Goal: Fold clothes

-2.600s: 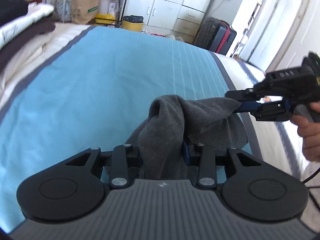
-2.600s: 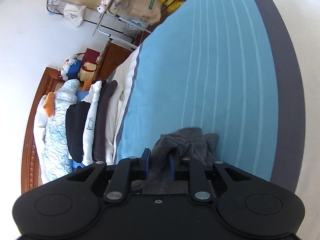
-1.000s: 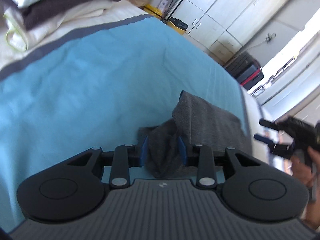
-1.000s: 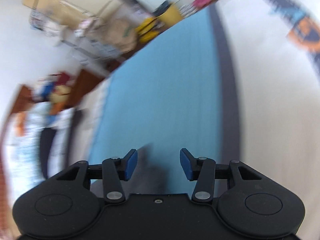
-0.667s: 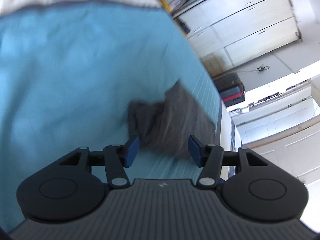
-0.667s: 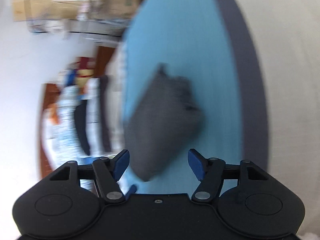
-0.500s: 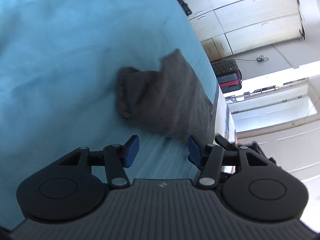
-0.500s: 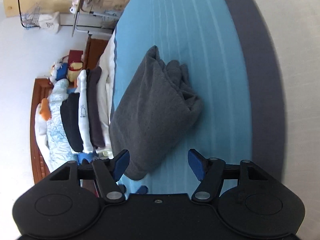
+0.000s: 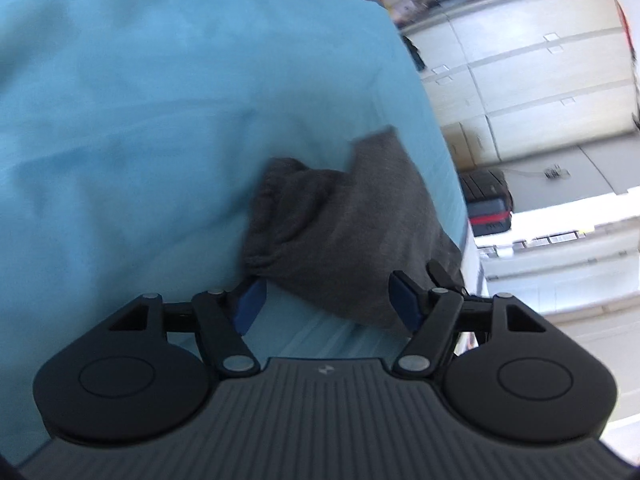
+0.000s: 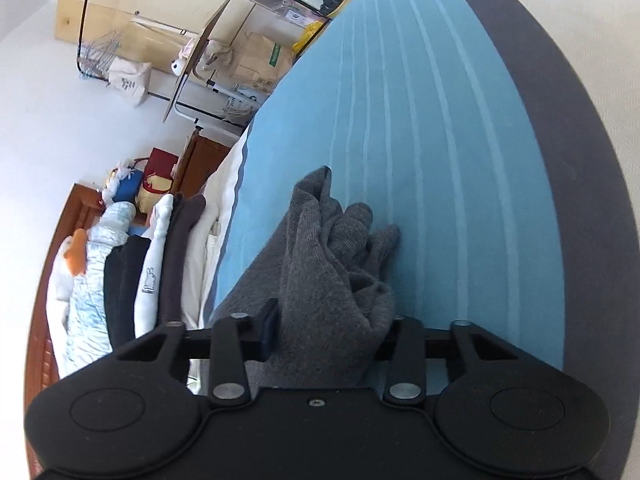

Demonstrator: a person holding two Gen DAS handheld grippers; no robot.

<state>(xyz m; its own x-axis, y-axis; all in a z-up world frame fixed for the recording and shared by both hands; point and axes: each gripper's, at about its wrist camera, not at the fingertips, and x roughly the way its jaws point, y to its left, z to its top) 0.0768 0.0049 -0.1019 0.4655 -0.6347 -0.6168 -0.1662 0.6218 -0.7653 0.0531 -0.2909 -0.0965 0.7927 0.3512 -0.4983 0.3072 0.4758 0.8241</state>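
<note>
With both grippers' fingers spread round the sweater (image 10: 328,280), left gripper (image 9: 328,300) and right gripper (image 10: 332,332) closing unevenly could unroll its bundle on the bed (image 10: 440,140).

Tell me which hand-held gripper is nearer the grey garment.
Right. The right hand-held gripper straddles the grey garment, fabric between its fingers; the left hand-held gripper is open just short of it.

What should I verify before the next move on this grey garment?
1. Left claw open: ok.
2. Right claw open, with the grey garment between its fingers: ok.
3. Garment rests on the blue blanket: ok.
4. Fold is neat: not ok, one end is bunched.
5. Right claw's far pad touches the cloth: cannot tell, it is hidden.
</note>
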